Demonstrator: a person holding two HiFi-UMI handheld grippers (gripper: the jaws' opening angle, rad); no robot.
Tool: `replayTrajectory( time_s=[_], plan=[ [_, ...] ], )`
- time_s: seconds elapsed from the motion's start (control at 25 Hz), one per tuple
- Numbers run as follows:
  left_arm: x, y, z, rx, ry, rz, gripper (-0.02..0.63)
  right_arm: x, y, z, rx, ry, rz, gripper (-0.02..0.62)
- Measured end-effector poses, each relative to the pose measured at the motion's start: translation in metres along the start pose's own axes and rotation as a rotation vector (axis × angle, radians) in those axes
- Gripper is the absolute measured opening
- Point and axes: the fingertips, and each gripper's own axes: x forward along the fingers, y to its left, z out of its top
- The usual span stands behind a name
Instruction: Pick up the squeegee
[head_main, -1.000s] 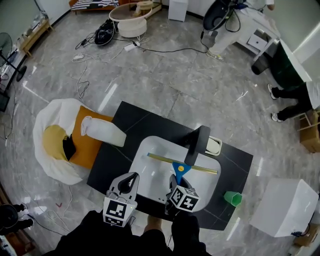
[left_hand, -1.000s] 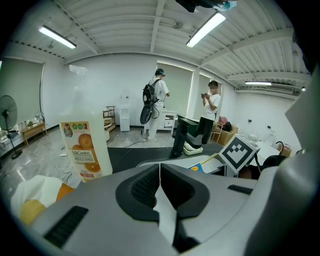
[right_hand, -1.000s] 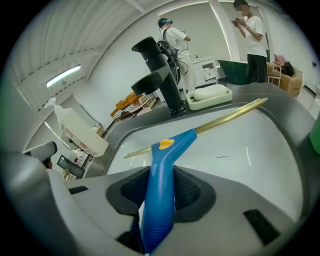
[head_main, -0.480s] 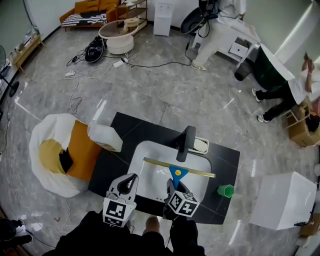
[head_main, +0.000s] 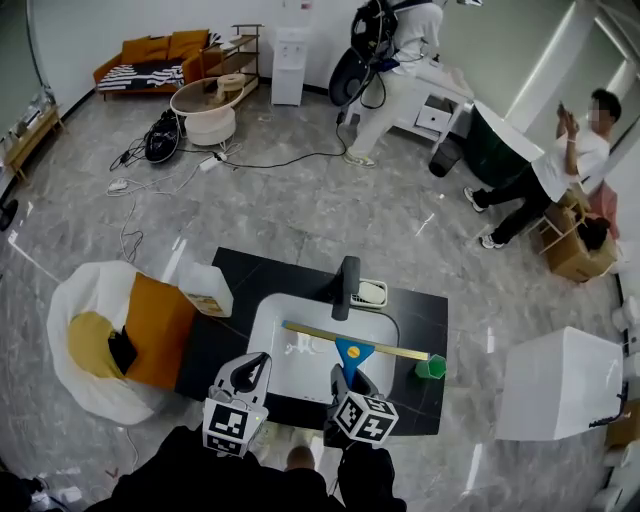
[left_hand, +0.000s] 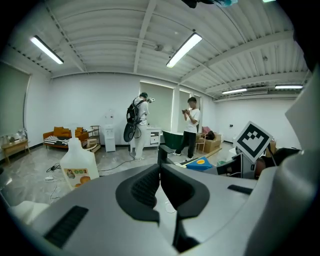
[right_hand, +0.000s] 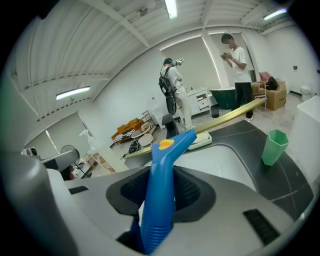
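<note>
Between fingers (right_hand: 196, 191) of right gripper (right_hand: 160, 199), squeegee (right_hand: 164, 165) handle clamped, blade over sink (right_hand: 231, 159)

Left hand-held gripper (left_hand: 160, 169): my jaws are closed together with nothing between them, pointing slightly downward.
Right hand-held gripper (right_hand: 161, 189): my jaws are clamped on the squeegee (right_hand: 170, 150) handle, tilted downward.
Sleeves (head_main: 195, 470): dark, both held low.

Squeegee (head_main: 352, 350) with blue handle and long yellow blade, handle clamped between fingers (right_hand: 188, 191).
</note>
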Motion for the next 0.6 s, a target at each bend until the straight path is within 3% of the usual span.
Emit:
replayTrajectory(
  time_s=[0.6],
  plan=[
    [-0.063, -0.051, 0.029, 0.090, -0.087, -0.140, 0.026, -0.119, 0.034, 0.008, -0.006, -0.197, -0.037, 0.139]
  ],
)
